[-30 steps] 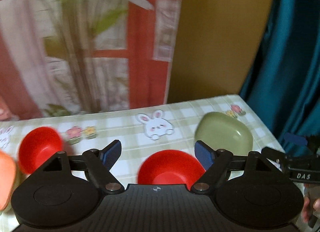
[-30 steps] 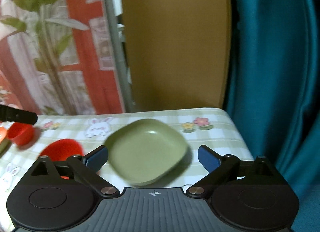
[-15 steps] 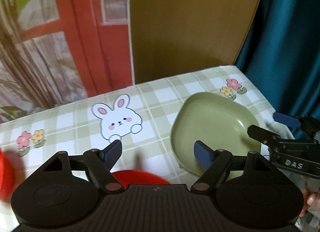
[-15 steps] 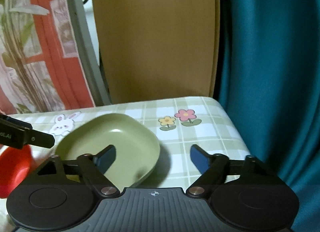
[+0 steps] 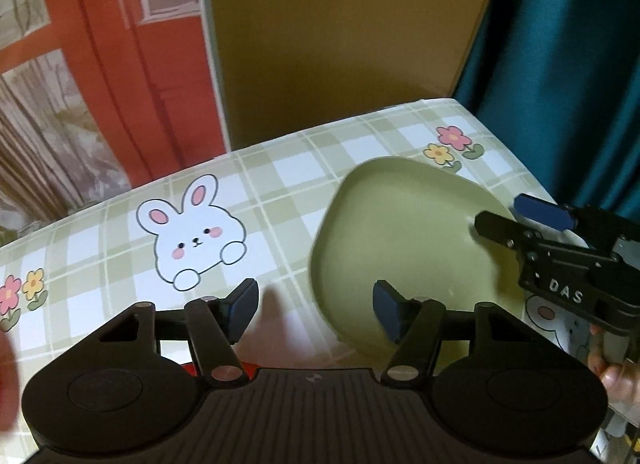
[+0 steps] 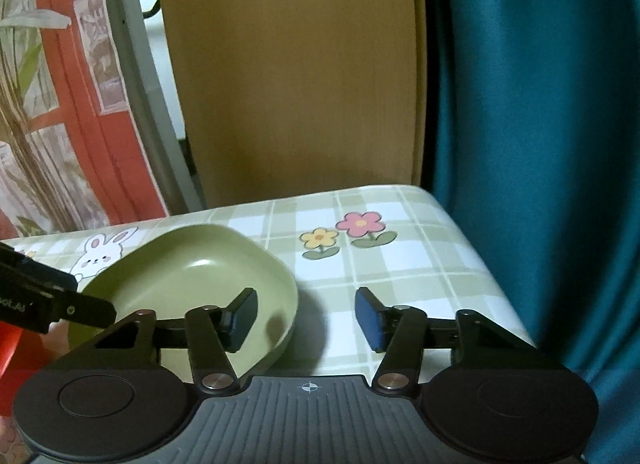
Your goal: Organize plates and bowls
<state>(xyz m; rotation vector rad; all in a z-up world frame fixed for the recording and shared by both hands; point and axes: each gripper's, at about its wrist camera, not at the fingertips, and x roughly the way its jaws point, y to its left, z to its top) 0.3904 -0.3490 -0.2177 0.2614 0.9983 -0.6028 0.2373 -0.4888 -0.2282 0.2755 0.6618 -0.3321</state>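
A green squarish plate (image 5: 404,240) lies on the checked tablecloth near the table's right end; it also shows in the right wrist view (image 6: 192,284). My left gripper (image 5: 314,314) is open and empty, its right finger over the plate's near-left rim. My right gripper (image 6: 306,318) is open and empty, straddling the plate's right rim, left finger over the plate. The right gripper shows in the left wrist view (image 5: 520,219) at the plate's right side. A red bowl (image 6: 12,348) peeks in at the left edge.
The table (image 6: 420,264) ends just right of the plate, with a teal curtain (image 6: 540,143) beyond. A wooden board (image 6: 296,75) stands behind the table. A sliver of a red bowl (image 5: 248,366) shows under my left gripper.
Both grippers have moved toward the green plate. The left view swung right, away from the red bowls. The right gripper shifted right, so the plate sits at its left finger.
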